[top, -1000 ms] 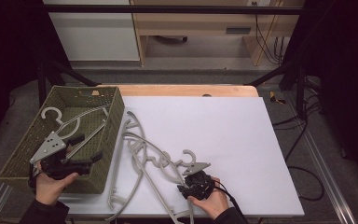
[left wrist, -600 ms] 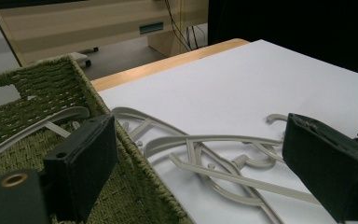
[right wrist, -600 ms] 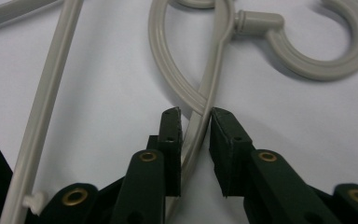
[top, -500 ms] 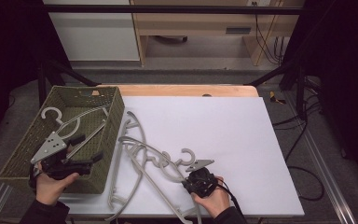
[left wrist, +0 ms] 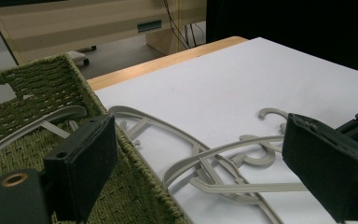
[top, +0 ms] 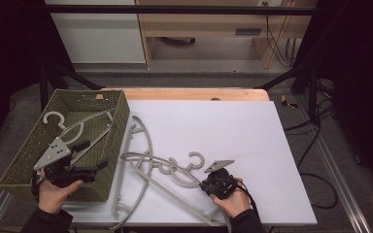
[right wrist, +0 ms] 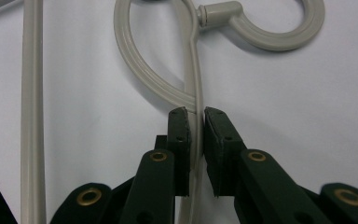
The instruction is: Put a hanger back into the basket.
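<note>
Several grey plastic hangers [top: 145,167] lie tangled on the white table top [top: 223,126], just right of a green woven basket [top: 121,121]. One more hanger [top: 77,128] lies inside the basket. My right gripper [top: 206,185] is at the near edge of the table, shut on the thin arm of a hanger [right wrist: 194,70] whose hook [right wrist: 261,28] curls just beyond the jaws. My right gripper [right wrist: 196,116] holds that arm between both pads. My left gripper [top: 91,156] hovers over the basket's near right corner, wide open [left wrist: 205,163], with nothing between its pads [left wrist: 84,158].
The basket wall [left wrist: 135,163] stands between my left gripper and the hanger pile [left wrist: 223,163]. A wooden strip [top: 189,93] borders the table's far edge. Black frame legs and cables stand on the floor at both sides.
My right gripper has shifted slightly to the right, still on the hanger. The left gripper has stayed where it was.
</note>
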### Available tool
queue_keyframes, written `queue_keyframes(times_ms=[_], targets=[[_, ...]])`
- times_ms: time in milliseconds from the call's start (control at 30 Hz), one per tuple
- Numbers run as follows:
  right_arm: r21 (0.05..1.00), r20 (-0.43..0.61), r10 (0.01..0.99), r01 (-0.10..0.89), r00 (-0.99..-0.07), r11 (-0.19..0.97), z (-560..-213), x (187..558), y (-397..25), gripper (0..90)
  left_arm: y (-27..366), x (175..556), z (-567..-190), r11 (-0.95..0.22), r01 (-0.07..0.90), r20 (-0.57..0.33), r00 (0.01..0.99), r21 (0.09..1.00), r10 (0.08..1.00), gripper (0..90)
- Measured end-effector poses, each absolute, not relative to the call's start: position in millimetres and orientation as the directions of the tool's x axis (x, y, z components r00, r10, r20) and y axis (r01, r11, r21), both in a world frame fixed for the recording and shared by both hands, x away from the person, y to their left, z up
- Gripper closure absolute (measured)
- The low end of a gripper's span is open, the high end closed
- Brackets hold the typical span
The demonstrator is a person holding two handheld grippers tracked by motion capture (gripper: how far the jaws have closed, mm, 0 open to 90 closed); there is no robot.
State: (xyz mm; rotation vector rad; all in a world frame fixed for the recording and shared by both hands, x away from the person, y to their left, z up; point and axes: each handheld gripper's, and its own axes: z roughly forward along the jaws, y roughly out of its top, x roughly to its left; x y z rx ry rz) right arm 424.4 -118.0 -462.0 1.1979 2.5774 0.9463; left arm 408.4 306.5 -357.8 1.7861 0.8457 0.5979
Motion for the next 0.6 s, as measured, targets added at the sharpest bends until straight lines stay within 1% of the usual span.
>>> queue_keyframes(times_ms=[33,67,100,133,167,233,333,533,600], targets=[[0.593,0.13,0.738,0.648,-0.662,0.477,-461,424,-118,80.0,306,408,-358,-0.227,0.267,0.009,0.629,0.937,0.777,10.2],[0.586,0.14,0.747,0.662,-0.65,0.467,-460,423,-118,77.5,306,408,-358,-0.227,0.267,0.009,0.63,0.937,0.777,10.2],[0.604,0.138,0.732,0.642,-0.667,0.472,-460,424,-120,75.5,306,408,-358,-0.226,0.267,0.008,0.63,0.937,0.777,10.2],[0.599,0.146,0.744,0.657,-0.652,0.458,-458,424,-121,74.2,307,408,-357,-0.225,0.266,0.008,0.63,0.937,0.777,10.2],[0.616,0.135,0.732,0.635,-0.668,0.466,-458,425,-123,72.5,307,408,-357,-0.224,0.266,0.007,0.63,0.937,0.777,10.2],[0.598,0.133,0.741,0.65,-0.658,0.469,-456,424,-124,69.4,307,408,-358,-0.225,0.267,0.007,0.63,0.937,0.777,10.2],[0.568,0.135,0.751,0.672,-0.646,0.476,-457,423,-121,68.0,306,408,-358,-0.227,0.267,0.008,0.631,0.936,0.776,10.2],[0.553,0.096,0.742,0.655,-0.663,0.514,-463,422,-112,69.7,306,409,-358,-0.231,0.269,0.009,0.632,0.935,0.775,10.2],[0.552,0.07,0.739,0.643,-0.67,0.531,-464,421,-111,72.9,305,409,-358,-0.232,0.269,0.01,0.633,0.935,0.774,10.2]])
